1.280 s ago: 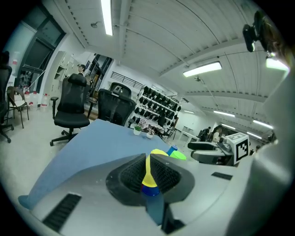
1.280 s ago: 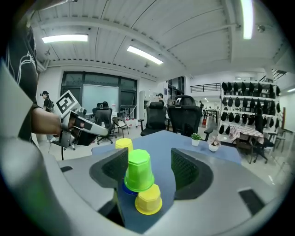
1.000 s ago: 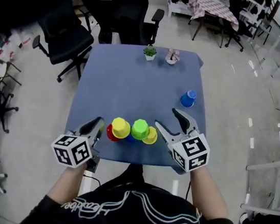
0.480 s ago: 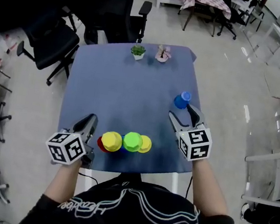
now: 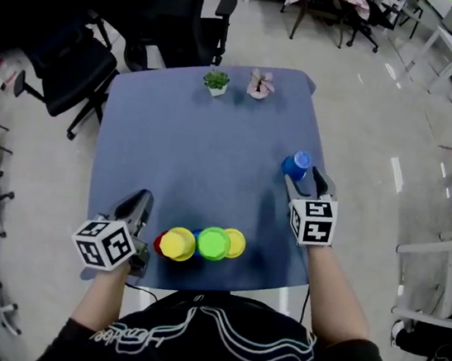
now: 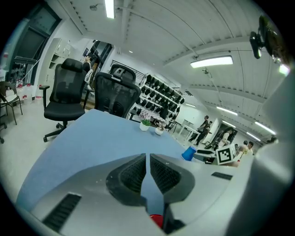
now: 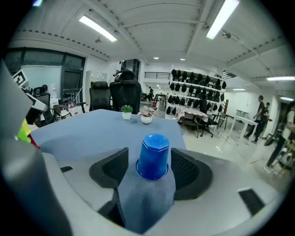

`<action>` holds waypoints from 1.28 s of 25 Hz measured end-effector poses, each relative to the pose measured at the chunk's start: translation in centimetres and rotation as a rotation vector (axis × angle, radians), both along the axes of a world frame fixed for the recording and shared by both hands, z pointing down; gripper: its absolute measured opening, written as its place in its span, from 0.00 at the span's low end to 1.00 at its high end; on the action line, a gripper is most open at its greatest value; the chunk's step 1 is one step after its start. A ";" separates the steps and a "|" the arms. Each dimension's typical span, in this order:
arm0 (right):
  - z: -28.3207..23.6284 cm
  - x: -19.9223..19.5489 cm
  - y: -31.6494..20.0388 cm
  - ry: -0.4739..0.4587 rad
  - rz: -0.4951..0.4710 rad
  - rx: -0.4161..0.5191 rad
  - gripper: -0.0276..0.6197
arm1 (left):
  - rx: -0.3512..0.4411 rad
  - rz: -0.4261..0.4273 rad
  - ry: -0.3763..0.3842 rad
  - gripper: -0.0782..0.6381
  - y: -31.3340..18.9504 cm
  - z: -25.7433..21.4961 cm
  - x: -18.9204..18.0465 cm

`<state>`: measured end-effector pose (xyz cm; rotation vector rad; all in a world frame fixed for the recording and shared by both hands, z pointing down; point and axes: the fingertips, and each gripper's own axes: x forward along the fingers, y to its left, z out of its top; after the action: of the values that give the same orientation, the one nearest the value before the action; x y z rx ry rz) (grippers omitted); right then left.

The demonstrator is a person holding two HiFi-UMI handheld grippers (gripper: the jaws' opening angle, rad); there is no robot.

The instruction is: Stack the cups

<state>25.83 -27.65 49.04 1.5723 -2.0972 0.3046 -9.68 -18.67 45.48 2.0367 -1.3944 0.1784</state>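
Note:
An upside-down blue cup [image 5: 298, 162] stands near the table's right edge. My right gripper [image 5: 302, 175] is open, with one jaw on each side of the blue cup [image 7: 154, 148]; a thin gap shows between the pads and the cup. At the near edge sits a cluster: a yellow cup [image 5: 177, 244], a green cup [image 5: 214, 243], another yellow cup [image 5: 235, 242] and a partly hidden red cup [image 5: 157, 244]. My left gripper [image 5: 142, 199] is shut and empty, just left of the cluster. In the left gripper view the red cup [image 6: 157, 221] shows below the left gripper [image 6: 147, 162].
Two small potted plants [image 5: 216, 82] [image 5: 260, 84] stand at the far edge of the blue table [image 5: 196, 155]. Black office chairs [image 5: 179, 10] crowd the floor beyond the far left corner. The table's right edge runs close beside the blue cup.
My right gripper has moved forward from beside the cluster to the blue cup and now straddles it. The left gripper has stayed by the cluster.

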 end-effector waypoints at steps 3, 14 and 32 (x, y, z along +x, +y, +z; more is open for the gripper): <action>1.3 0.4 -1.1 0.001 0.027 -0.009 0.49 | -0.012 -0.001 0.002 0.18 -0.4 0.9 -0.4; 2.8 0.8 -2.5 -0.026 0.036 -0.026 0.48 | -0.051 -0.014 -0.012 0.18 -0.7 2.5 -1.2; -0.6 -2.0 -0.7 -0.066 -0.064 0.025 0.44 | -0.053 -0.043 -0.007 0.18 0.9 2.3 -1.4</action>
<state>23.84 -28.36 48.43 1.5254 -2.2041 0.3132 -11.04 -17.74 47.81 1.9629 -1.4220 0.2020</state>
